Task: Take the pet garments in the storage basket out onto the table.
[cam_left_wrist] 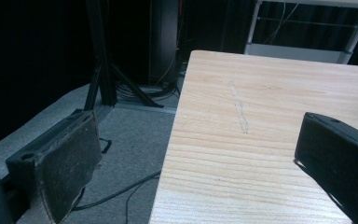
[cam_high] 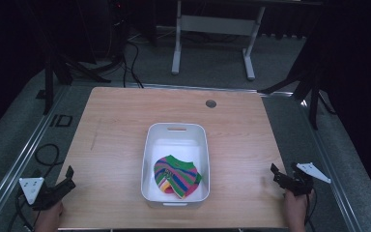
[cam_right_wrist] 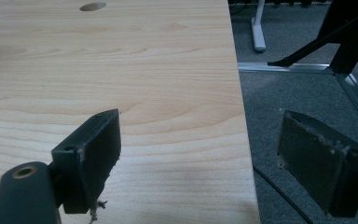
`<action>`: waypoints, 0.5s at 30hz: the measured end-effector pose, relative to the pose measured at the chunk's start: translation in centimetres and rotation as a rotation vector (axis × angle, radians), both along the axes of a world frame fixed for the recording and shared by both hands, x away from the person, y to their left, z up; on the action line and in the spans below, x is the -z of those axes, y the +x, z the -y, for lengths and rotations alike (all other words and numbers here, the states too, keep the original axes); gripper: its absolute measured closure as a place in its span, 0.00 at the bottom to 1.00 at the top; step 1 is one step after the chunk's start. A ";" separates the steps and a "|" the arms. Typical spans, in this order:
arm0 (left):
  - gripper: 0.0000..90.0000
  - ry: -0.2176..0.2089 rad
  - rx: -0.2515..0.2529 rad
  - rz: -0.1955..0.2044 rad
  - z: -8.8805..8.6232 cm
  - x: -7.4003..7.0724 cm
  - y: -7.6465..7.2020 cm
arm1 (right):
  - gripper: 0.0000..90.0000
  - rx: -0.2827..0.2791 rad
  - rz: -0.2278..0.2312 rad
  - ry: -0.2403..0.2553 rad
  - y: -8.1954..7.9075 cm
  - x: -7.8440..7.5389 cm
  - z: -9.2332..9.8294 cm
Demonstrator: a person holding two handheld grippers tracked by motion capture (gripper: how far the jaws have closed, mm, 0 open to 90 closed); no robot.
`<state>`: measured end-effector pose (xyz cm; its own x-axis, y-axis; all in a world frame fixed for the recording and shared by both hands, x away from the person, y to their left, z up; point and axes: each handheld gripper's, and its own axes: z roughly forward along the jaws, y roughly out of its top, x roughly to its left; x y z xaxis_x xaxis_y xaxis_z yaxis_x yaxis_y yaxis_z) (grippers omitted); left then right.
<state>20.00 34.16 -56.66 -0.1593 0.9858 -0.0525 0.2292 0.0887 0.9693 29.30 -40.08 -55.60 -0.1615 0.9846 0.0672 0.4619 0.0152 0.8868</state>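
Observation:
A white plastic bin (cam_high: 148, 145) stands in the middle of the wooden table (cam_high: 111, 125). Inside it lies a bundle of striped cloth (cam_high: 176, 175) in green, red, pink and yellow. My left gripper (cam_high: 63, 182) rests at the table's front left corner, open, with nothing between its jaws. In the left gripper view the pads (cam_left_wrist: 65, 163) straddle the table's left edge. My right gripper (cam_high: 281, 175) sits at the front right edge, open and empty too. One of its pads (cam_right_wrist: 98, 149) is over the wood, the other over the floor.
A round cable hole (cam_high: 211, 103) is set in the far side of the table. Black tripod legs (cam_high: 72, 67) and cables (cam_high: 46, 154) lie on the grey carpet to the left. More stand legs (cam_high: 309, 92) are on the right, and a white desk frame (cam_high: 212, 43) stands beyond.

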 end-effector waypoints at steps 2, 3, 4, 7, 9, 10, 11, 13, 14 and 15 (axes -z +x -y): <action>0.01 0.000 0.001 -0.001 0.0 0.0 0.0 | 0.15 -0.004 0.000 0.002 0.0 0.0 0.0; 0.01 0.000 0.001 -0.001 0.0 0.0 0.0 | 0.15 -0.006 0.001 0.003 0.0 0.0 0.0; 0.01 0.000 0.001 -0.001 0.0 0.0 0.0 | 0.15 -0.006 0.001 0.003 0.0 0.0 0.0; 0.01 0.000 0.002 -0.001 0.0 0.0 0.0 | 0.15 -0.013 -0.002 0.007 0.0 0.0 0.1; 0.01 0.001 0.003 -0.001 0.0 0.0 0.0 | 0.15 -0.014 -0.005 0.006 0.1 0.0 0.1; 0.01 0.001 0.003 -0.001 0.0 0.0 0.0 | 0.15 -0.017 -0.006 0.006 0.1 0.0 0.1; 0.01 -0.001 0.003 -0.002 0.0 0.0 0.0 | 0.15 -0.026 -0.010 0.006 0.2 0.0 0.1; 0.01 0.000 0.004 -0.001 0.0 0.0 0.0 | 0.15 -0.041 -0.016 0.005 0.2 0.0 0.1; 0.01 0.000 0.004 -0.001 0.0 0.0 0.0 | 0.15 -0.041 -0.016 0.005 0.2 0.0 0.1; 0.01 0.001 0.005 -0.001 0.0 0.0 0.0 | 0.16 -0.089 -0.026 0.024 0.4 0.0 0.3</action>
<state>20.00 34.15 -56.65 -0.1543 0.9867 -0.0510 0.2309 0.0862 0.9692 29.70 -40.37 -55.61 -0.2463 0.9644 0.0961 0.4823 0.0359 0.8753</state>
